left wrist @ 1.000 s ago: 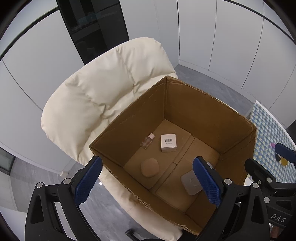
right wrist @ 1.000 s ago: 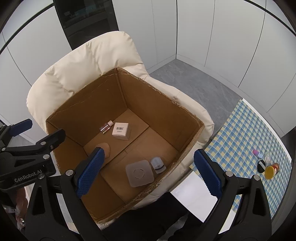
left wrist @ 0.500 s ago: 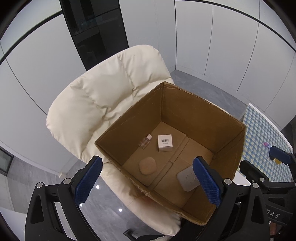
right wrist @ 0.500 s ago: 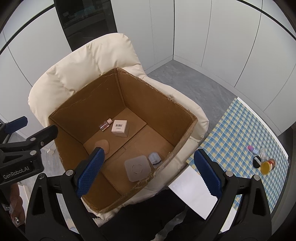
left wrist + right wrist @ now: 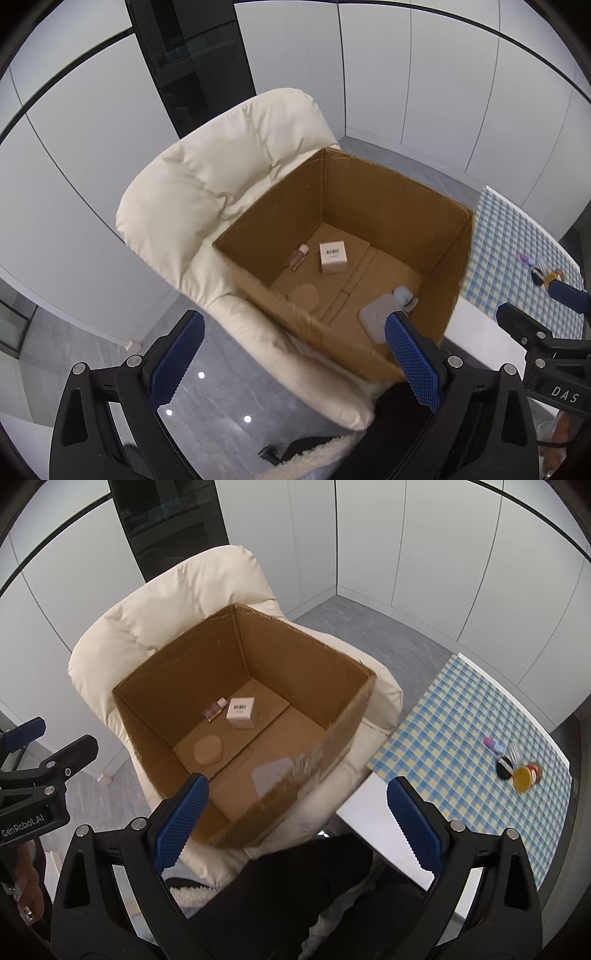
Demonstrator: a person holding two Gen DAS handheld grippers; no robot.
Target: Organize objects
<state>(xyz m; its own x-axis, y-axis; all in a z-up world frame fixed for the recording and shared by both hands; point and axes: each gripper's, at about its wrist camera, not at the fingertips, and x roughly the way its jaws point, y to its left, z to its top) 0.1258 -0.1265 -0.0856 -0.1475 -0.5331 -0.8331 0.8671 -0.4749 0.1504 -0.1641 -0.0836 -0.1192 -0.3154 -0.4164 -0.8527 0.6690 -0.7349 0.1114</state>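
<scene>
Both my jaws released, above the cardboard box (image 5: 373, 206).
My left gripper (image 5: 293, 363) and right gripper (image 5: 297, 821) grasp nothing; the small white box (image 5: 242, 712) lies inside, well beyond them.

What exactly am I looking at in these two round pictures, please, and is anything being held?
These are no robot arms: a person carries a hand-held two-finger gripper in each hand, and a fisheye camera on each looks forward along its blue-padded fingers. One picture comes from the left gripper, the other from the right gripper. Both stand open and hold nothing.

Ahead, an open brown cardboard box sits on a cream padded armchair. On the box floor lie a small white barcoded carton, a tiny pink-capped glass bottle, a round tan pad, a flat grey square case and a small pale blue-grey item.

To the right, a blue-and-yellow checked tablecloth carries a cluster of small items, too small to identify.
</scene>
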